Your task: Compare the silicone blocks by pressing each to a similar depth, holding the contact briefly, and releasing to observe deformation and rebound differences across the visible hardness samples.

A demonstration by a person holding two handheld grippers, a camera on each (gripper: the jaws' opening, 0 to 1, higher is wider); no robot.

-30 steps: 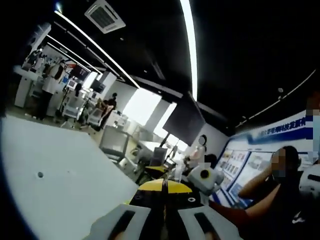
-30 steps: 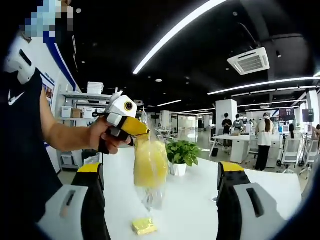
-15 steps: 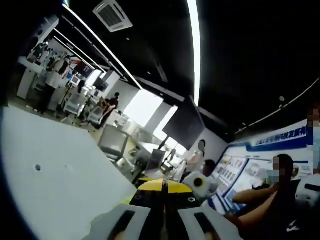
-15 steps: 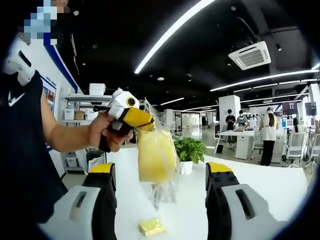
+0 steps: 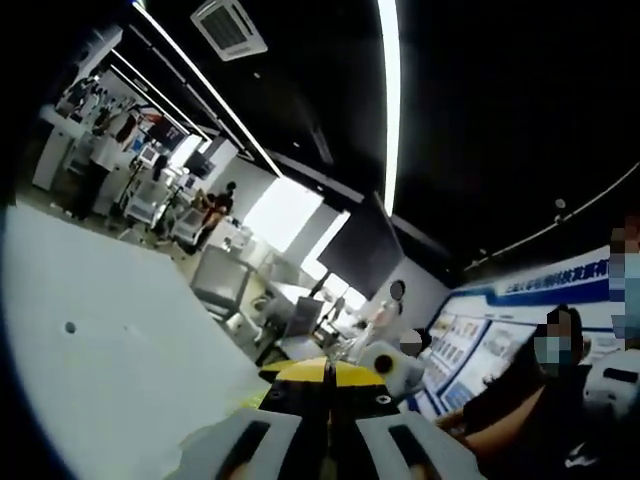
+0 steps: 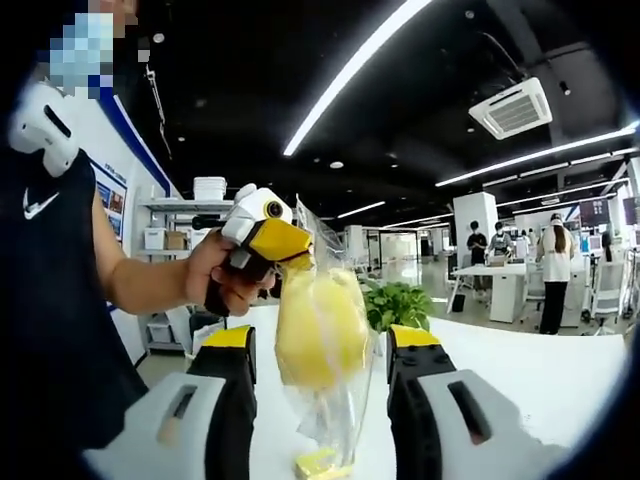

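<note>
Dangling in mid-air above the white table (image 6: pixel 560 370), a clear plastic bag (image 6: pixel 335 400) holds a soft yellow silicone block (image 6: pixel 318 328), and the yellow-nosed left gripper (image 6: pixel 283 243) pinches the bag's top edge, its jaws closed on the plastic. A person's hand (image 6: pixel 225 285) grips that tool. The right gripper (image 6: pixel 318 400), with yellow-tipped black jaws, stands open to either side of the bag, not touching it as far as I can see. A second small yellow silicone block (image 6: pixel 318 464) lies on the table just below the bag. A green potted plant (image 6: pixel 400 303) sits behind. The person's dark shirt carries a white swoosh logo (image 6: pixel 37 205) (no lettering legible). In the left gripper view, a blue wall banner (image 5: pixel 560 283) bears white characters too blurred to read.
</note>
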